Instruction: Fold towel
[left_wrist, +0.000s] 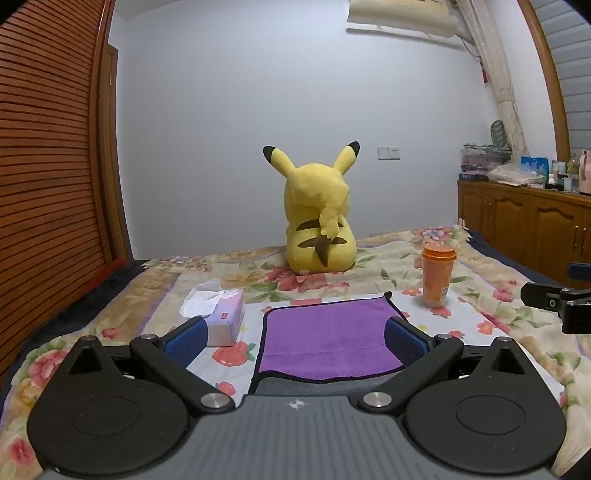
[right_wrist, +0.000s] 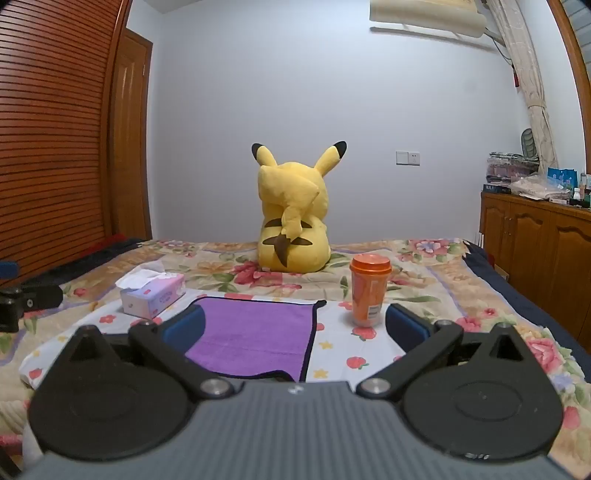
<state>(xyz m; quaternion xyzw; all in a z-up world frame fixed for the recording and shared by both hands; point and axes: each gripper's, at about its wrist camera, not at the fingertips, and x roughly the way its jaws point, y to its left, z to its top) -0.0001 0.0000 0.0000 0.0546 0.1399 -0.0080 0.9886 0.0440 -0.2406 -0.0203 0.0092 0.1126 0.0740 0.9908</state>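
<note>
Towel first: the purple microfibre towel with dark piped edging (left_wrist: 325, 338) lay flat on the flowered bedspread (left_wrist: 491, 332), already doubled over, its near fold showing as a seam across the cloth. It sat straight ahead of my left gripper (left_wrist: 295, 338), whose blue-padded fingers (left_wrist: 184, 341) stood wide apart with nothing between them but the sight of the cloth beyond; I could not tell whether the right pad touched the towel's right side or only covered it from view. My right gripper (right_wrist: 295, 326) was likewise spread open and empty, the towel (right_wrist: 255, 336) lying ahead of its left finger and the towel's right edge running down the middle of that view.

Just left of the towel rested a pale pink-and-white cardboard tissue box (left_wrist: 223, 321) with a white tissue sticking out of its top. To the towel's right, near its far corner, an orange plastic cup with an orange lid (left_wrist: 437, 275) stood upright. Farther back on the bed, a large yellow plush toy with black-tipped ears (left_wrist: 317, 218) sat upright with its back to me. From the left view, part of my right gripper's black body showed at the right edge.
</note>
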